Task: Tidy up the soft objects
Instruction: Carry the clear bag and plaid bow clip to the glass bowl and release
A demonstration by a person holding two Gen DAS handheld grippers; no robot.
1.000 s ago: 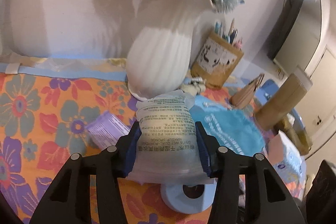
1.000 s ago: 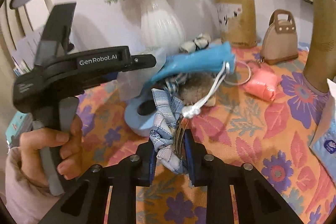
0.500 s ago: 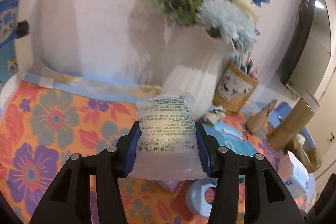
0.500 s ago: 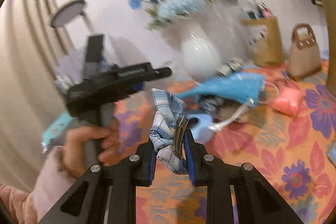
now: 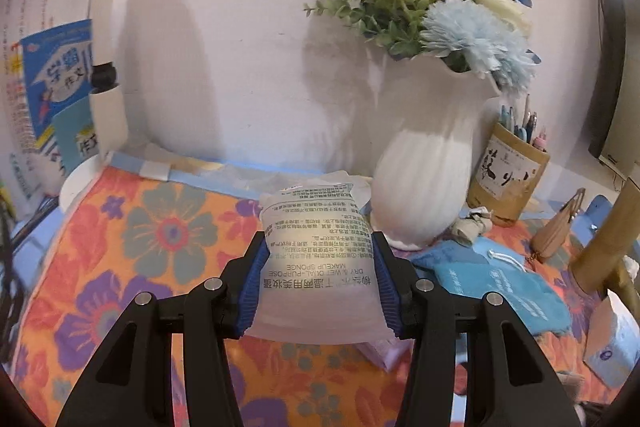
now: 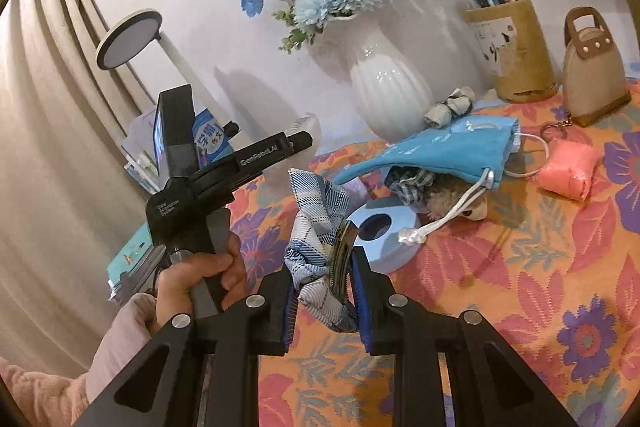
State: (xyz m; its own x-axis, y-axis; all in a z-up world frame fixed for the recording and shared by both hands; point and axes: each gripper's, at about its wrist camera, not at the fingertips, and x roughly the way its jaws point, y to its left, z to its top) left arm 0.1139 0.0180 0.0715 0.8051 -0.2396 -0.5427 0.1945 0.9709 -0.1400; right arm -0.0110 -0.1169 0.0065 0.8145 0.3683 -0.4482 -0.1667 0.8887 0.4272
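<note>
The blue drawstring pouch (image 6: 440, 151) on the floral tablecloth (image 6: 520, 267) half covers some checked fabric and a furry item too hidden to identify. The left gripper (image 5: 318, 283), raised above the table and tilted downward, clamps a packet of makeup sponges (image 5: 318, 267). The right gripper (image 6: 324, 291), also tilted downward, pinches a plaid cloth hair clip (image 6: 320, 251), its lower end hidden between the jaws.
</note>
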